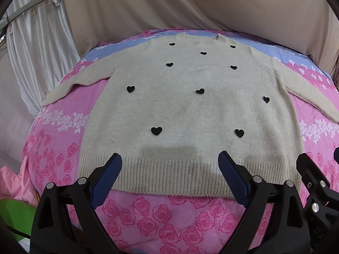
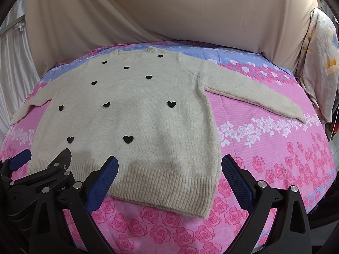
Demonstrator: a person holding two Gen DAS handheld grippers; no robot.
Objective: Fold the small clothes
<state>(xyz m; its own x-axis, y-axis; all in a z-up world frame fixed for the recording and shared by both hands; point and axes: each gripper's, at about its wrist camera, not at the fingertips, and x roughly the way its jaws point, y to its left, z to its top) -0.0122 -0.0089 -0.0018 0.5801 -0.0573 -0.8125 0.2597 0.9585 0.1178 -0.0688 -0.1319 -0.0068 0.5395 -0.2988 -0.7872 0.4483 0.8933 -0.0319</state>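
Observation:
A cream knit sweater with small black hearts lies flat and face up on the bed, sleeves spread to both sides, ribbed hem nearest me. It also shows in the right wrist view. My left gripper is open and empty, hovering over the middle of the hem. My right gripper is open and empty, over the hem's right corner. The right sleeve stretches out to the right. The left gripper shows at the lower left of the right wrist view.
The bed is covered by a pink and blue rose-print sheet. Beige drapes hang behind it. A pink garment lies at the left edge. A patterned cloth hangs at the right.

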